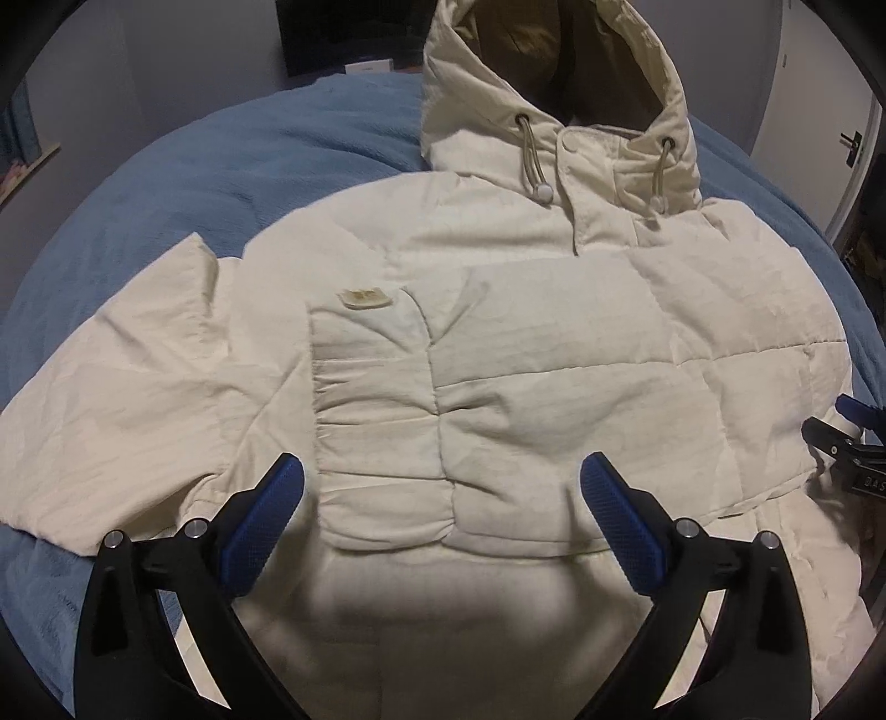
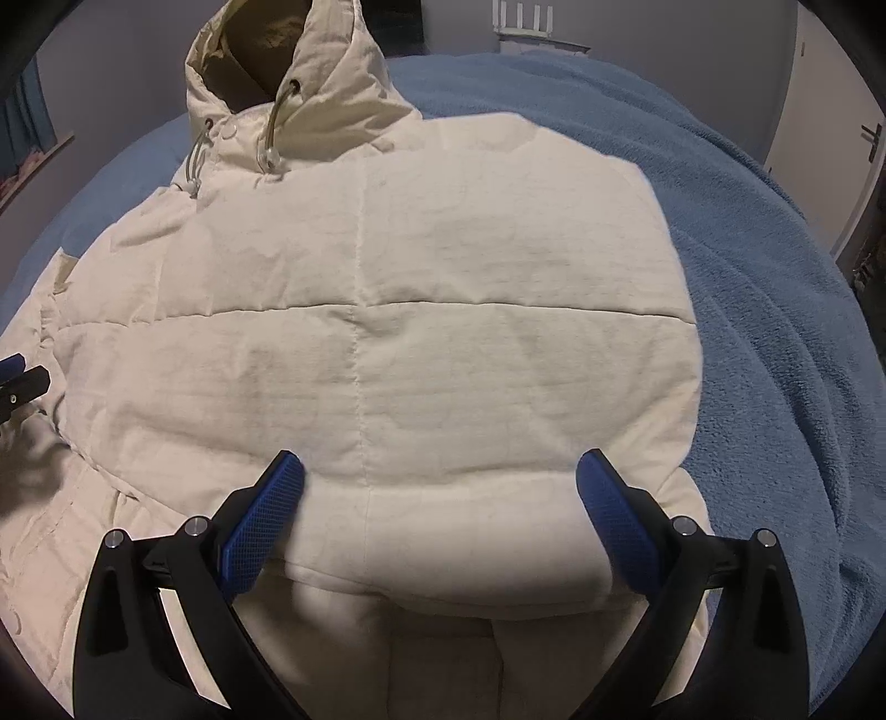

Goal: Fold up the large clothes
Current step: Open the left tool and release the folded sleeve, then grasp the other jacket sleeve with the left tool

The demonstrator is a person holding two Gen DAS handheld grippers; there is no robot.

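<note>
A cream puffer jacket with a hood lies front up on a blue blanket. Its right sleeve is folded across the chest, the cuff lying near the middle. The other sleeve spreads out to the left. My left gripper is open and empty, hovering over the folded cuff. My right gripper is open and empty over the folded sleeve panel on the jacket's right side. The right gripper also shows at the left view's right edge.
The blue fleece blanket covers the bed on all sides of the jacket. Grey walls, a door at the right and a white shelf stand behind the bed.
</note>
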